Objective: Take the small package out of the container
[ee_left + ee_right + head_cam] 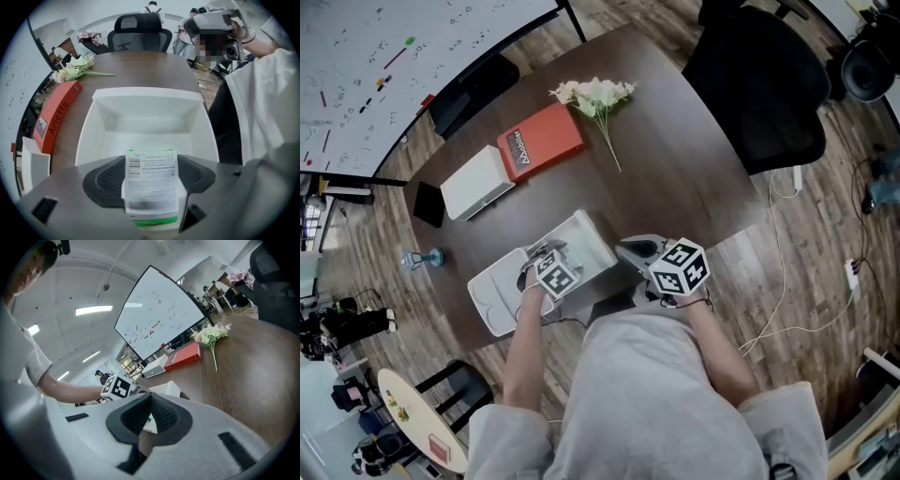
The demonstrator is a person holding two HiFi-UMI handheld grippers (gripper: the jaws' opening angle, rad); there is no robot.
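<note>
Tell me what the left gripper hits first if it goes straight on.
The left gripper, jaws shut on the small package, points down into the white container; its floor would probably come first, though depth is unclear.

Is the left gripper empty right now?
No, the left gripper is shut on the small package, with a pad pressing on each side of it, above the white container.

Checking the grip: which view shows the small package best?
The left gripper view: the small package sits centred, label facing the camera, clamped in the left gripper. The head view hides it under that gripper; the right gripper view shows perhaps a white-green sliver.
</note>
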